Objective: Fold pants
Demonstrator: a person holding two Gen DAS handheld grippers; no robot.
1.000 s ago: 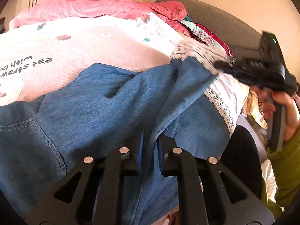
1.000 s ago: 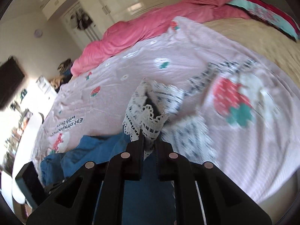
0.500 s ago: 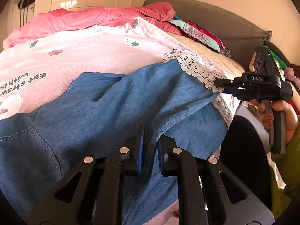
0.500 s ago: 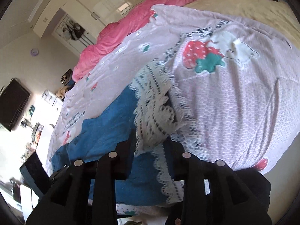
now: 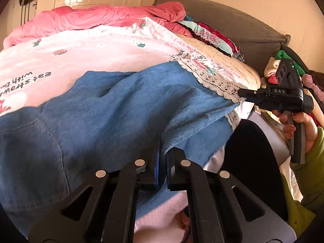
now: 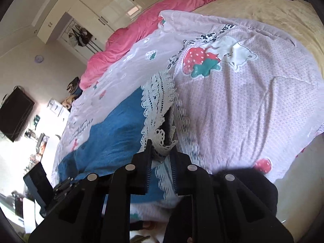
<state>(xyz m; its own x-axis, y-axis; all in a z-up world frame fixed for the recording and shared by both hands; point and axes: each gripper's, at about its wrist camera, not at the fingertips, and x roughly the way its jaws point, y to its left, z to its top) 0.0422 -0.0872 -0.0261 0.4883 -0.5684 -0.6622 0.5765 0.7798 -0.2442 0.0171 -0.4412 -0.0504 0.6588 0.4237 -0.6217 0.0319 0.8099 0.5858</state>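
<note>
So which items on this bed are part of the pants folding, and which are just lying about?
In the job:
blue denim pants
lace hem
left claw
right claw

Lying about:
strawberry-print quilt
pink duvet
grey headboard
wall television

The bed (image 6: 279,14) is covered by a tan sheet. A strawberry-print blanket (image 6: 253,93) is spread over it, with a pink duvet (image 6: 141,26) bunched behind. Blue lace-hemmed pants (image 5: 121,109) are laid on the blanket.
</note>
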